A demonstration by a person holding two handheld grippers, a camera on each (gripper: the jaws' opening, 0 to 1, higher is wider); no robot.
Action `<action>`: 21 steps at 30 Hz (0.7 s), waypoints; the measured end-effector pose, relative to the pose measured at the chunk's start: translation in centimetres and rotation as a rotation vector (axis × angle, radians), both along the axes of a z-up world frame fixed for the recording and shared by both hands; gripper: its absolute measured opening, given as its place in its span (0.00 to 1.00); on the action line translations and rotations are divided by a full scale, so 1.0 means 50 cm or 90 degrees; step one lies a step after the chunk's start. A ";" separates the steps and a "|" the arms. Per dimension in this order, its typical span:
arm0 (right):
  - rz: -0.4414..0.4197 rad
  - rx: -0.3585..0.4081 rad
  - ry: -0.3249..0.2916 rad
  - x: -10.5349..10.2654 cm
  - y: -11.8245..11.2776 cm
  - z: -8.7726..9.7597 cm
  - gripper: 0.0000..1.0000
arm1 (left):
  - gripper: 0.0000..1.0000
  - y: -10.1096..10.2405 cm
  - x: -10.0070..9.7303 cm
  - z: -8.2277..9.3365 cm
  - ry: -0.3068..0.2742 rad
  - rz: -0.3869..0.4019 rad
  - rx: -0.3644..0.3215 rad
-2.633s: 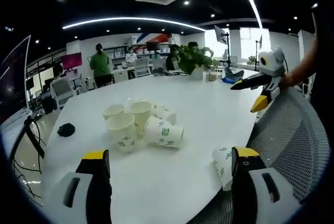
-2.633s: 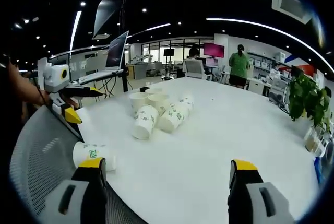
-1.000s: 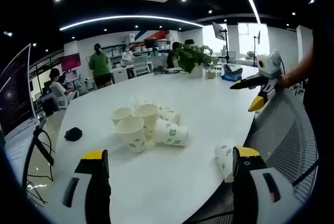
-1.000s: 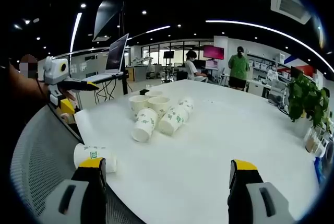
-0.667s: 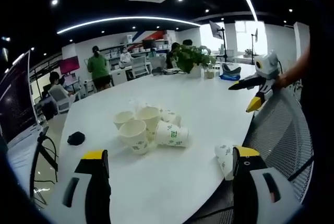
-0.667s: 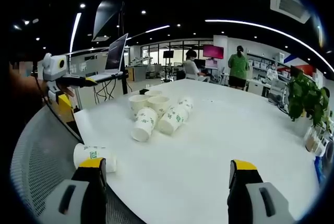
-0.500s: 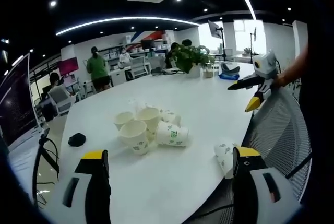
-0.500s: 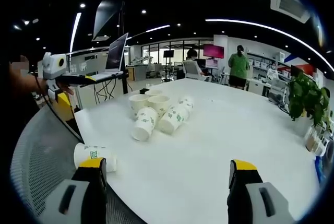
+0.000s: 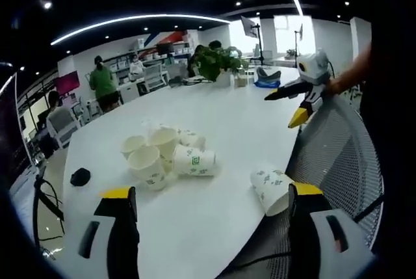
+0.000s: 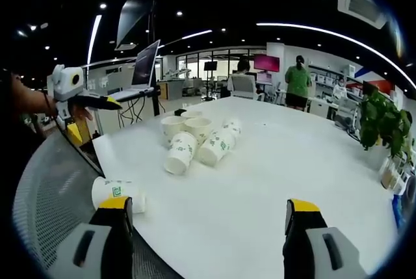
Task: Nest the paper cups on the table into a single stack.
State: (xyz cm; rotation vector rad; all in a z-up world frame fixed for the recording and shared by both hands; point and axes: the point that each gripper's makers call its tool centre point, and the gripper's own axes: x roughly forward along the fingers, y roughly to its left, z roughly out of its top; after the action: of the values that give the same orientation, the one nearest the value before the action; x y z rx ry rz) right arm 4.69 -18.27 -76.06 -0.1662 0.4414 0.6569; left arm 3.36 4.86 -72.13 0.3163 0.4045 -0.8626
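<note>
Cups lie scattered on a broad white table (image 9: 214, 116). Reading the left gripper view from its left side, a small dark object (image 9: 80, 176) sits near the table's edge, well apart from the cluster of paper cups (image 9: 164, 157): two or three stand upright with open mouths, and at least two lie tipped on their sides against them, green print showing. Further right a lone paper cup (image 9: 271, 190) lies on its side at the near table edge, just beside a grey mesh chair back (image 9: 338, 162). The left gripper (image 9: 211, 227) hangs above the near edge with its jaws spread wide and nothing between them. At the far right the right gripper (image 9: 296, 100) shows, held in a person's hand above the chair, its yellow-tipped jaws apart. In the right gripper view, the left gripper (image 10: 91, 118) appears at the left, then the lone cup (image 10: 117, 194), the cluster (image 10: 195, 139) mid-table, and a potted plant (image 10: 380, 123) at the far right. The right gripper (image 10: 207, 227) is likewise wide open and empty over the table.
</note>
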 end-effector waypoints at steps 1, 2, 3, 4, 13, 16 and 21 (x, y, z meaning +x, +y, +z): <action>0.000 0.000 0.001 0.000 0.000 0.000 0.99 | 0.96 -0.002 -0.001 -0.003 0.001 -0.006 0.003; 0.000 0.000 0.001 0.000 0.000 0.000 0.99 | 0.96 -0.006 -0.002 -0.007 0.003 -0.012 0.007; 0.000 0.000 0.001 0.000 0.000 0.000 0.99 | 0.95 -0.008 -0.003 -0.011 0.005 -0.018 0.010; 0.000 -0.001 0.001 0.000 0.000 -0.001 0.99 | 0.94 -0.011 -0.004 -0.014 0.006 -0.023 0.013; -0.002 -0.003 0.003 0.000 0.000 -0.002 0.98 | 0.90 -0.035 -0.010 -0.048 0.011 -0.084 0.068; -0.004 -0.003 0.003 0.000 -0.001 -0.002 0.98 | 0.89 -0.040 -0.017 -0.066 0.012 -0.113 0.097; -0.005 -0.002 0.003 0.000 -0.001 -0.002 0.98 | 0.85 -0.060 -0.029 -0.086 0.018 -0.152 0.117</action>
State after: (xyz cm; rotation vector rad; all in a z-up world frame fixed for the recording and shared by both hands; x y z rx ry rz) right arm 4.67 -18.34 -76.15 -0.1660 0.4472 0.6487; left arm 1.93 1.84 -76.43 0.5302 0.4798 -1.0658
